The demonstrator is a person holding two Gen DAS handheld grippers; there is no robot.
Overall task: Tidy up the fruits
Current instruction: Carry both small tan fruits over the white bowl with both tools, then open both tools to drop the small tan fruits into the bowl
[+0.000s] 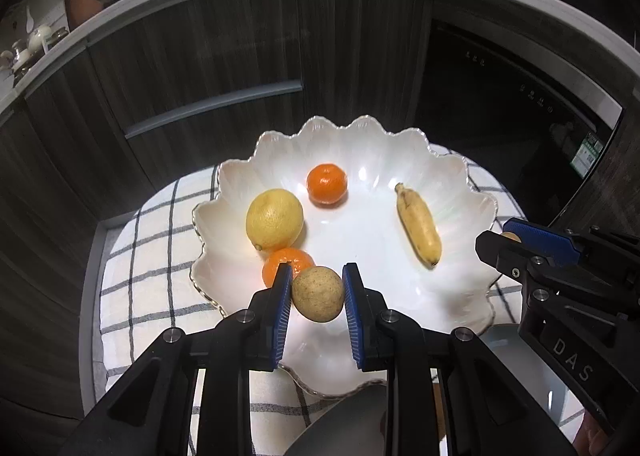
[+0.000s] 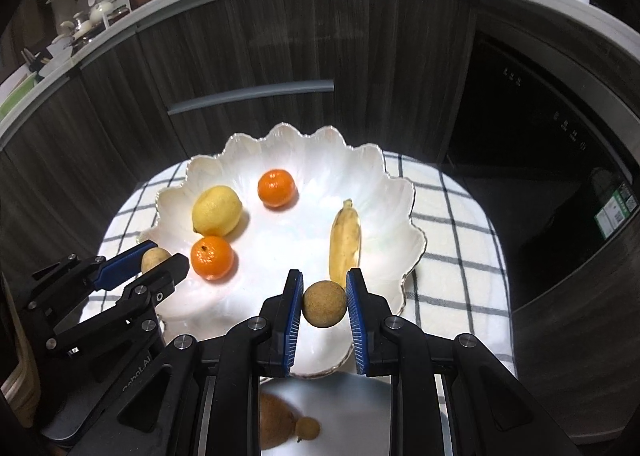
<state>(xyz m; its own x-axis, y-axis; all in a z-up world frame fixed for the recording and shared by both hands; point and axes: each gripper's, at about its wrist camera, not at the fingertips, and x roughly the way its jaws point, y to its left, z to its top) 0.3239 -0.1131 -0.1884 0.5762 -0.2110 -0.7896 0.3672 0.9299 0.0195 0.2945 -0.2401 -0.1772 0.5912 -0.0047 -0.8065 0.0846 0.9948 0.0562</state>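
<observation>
Each hand-held gripper is clenched on a small round brown fruit: the left hand-held gripper (image 1: 317, 292) carries its brown fruit (image 1: 317, 293) above the scalloped bowl (image 1: 360, 136) near its 6 o'clock rim, and the right hand-held gripper (image 2: 323, 302) carries its longan-like fruit (image 2: 324, 303) likewise. Both look light, thin-shelled and prone to roll, so I judge a gentle pinch across the widest middle is best.

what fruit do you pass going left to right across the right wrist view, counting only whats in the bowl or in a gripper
Small brown fruit in the left gripper → lemon → mandarin at the far side of the bowl → small round brown fruit in the right gripper → banana. The nearer mandarin overlaps the lemon's span, so it is left out.
</observation>
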